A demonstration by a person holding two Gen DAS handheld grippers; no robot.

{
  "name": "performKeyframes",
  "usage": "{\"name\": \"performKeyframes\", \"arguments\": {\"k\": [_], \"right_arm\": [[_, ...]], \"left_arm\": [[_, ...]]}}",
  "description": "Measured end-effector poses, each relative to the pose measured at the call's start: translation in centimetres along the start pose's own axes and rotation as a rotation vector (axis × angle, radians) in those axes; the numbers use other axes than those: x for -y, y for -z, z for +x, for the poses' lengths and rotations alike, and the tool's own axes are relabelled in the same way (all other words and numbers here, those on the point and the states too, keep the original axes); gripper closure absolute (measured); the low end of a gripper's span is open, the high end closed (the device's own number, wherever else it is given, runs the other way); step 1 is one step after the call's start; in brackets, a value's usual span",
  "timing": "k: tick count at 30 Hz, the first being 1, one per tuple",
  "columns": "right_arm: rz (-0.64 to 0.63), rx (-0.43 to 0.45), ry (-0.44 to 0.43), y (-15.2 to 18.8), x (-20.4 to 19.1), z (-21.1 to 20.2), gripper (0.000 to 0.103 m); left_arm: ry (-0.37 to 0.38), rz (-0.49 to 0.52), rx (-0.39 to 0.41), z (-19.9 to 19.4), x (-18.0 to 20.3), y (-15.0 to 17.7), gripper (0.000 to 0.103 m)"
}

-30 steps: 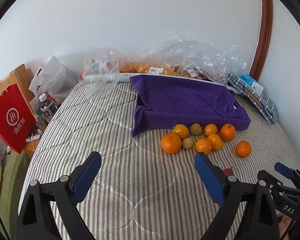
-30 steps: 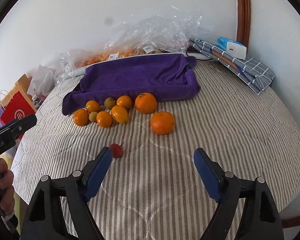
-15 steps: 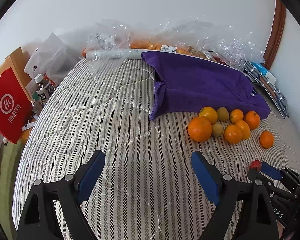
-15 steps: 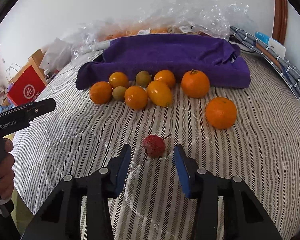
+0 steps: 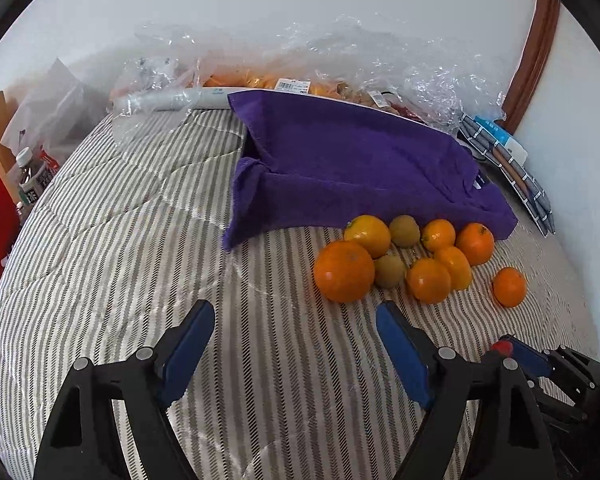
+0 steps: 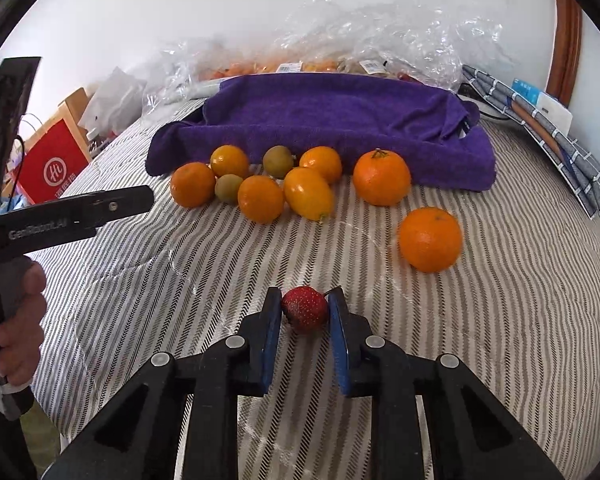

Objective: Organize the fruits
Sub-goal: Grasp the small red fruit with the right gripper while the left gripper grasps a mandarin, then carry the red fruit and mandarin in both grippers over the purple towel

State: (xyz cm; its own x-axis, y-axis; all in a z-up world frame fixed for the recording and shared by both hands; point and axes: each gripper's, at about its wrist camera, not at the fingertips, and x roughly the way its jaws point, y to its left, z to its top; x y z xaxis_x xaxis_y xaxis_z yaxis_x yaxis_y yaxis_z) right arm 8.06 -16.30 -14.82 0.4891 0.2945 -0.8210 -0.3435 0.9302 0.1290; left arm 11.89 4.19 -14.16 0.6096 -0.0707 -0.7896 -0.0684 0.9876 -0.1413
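My right gripper (image 6: pixel 305 306) is shut on a small red strawberry (image 6: pixel 304 309) low over the striped bedcover (image 6: pixel 520 320); both blue pads press its sides. In the left wrist view the strawberry (image 5: pixel 502 346) shows red at the right gripper's tip, lower right. A cluster of oranges (image 6: pixel 260 198) and two greenish fruits (image 6: pixel 278 161) lies before the purple towel (image 6: pixel 340 120). One orange (image 6: pixel 430 239) sits apart, nearer me. My left gripper (image 5: pixel 296 324) hovers over bare cover, its jaws closing with nothing between them; the large orange (image 5: pixel 344 271) lies just beyond its right finger.
Crumpled clear plastic bags (image 5: pixel 340 60) with packed fruit line the wall behind the towel. A folded checked cloth (image 6: pixel 548 136) lies far right. A red paper bag (image 6: pixel 54 164) and bottles (image 5: pixel 32 178) stand off the bed's left edge. A hand (image 6: pixel 18 328) grips the left tool's handle.
My right gripper came down around the strawberry and shut on it. The left gripper sank and moved closer to the fruit cluster, its jaws narrowing a little.
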Motion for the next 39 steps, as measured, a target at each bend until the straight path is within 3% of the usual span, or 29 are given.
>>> {"name": "performKeyframes", "arguments": {"k": [4, 10, 18, 27, 39], "right_arm": [[-0.004, 0.018, 0.014, -0.1, 0.9, -1.1, 0.079], [0.012, 0.040, 0.032, -0.2, 2.6, -2.7, 0.079], [0.031, 0.043, 0.037, -0.5, 3.7, -3.0, 0.079], [0.051, 0.052, 0.051, -1.6, 4.4, -3.3, 0.079], [0.094, 0.122, 0.082, -6.3, 5.2, -4.9, 0.079]], "left_arm": [[-0.004, 0.014, -0.014, 1.2, 1.2, -0.6, 0.022], [0.007, 0.013, -0.046, 2.7, 2.0, -1.0, 0.035], [0.012, 0.031, -0.057, 3.6, 2.7, -1.3, 0.066], [0.003, 0.011, -0.040, 2.1, 1.8, -1.7, 0.066], [0.022, -0.013, 0.011, -1.7, 0.7, -4.6, 0.066]]}}
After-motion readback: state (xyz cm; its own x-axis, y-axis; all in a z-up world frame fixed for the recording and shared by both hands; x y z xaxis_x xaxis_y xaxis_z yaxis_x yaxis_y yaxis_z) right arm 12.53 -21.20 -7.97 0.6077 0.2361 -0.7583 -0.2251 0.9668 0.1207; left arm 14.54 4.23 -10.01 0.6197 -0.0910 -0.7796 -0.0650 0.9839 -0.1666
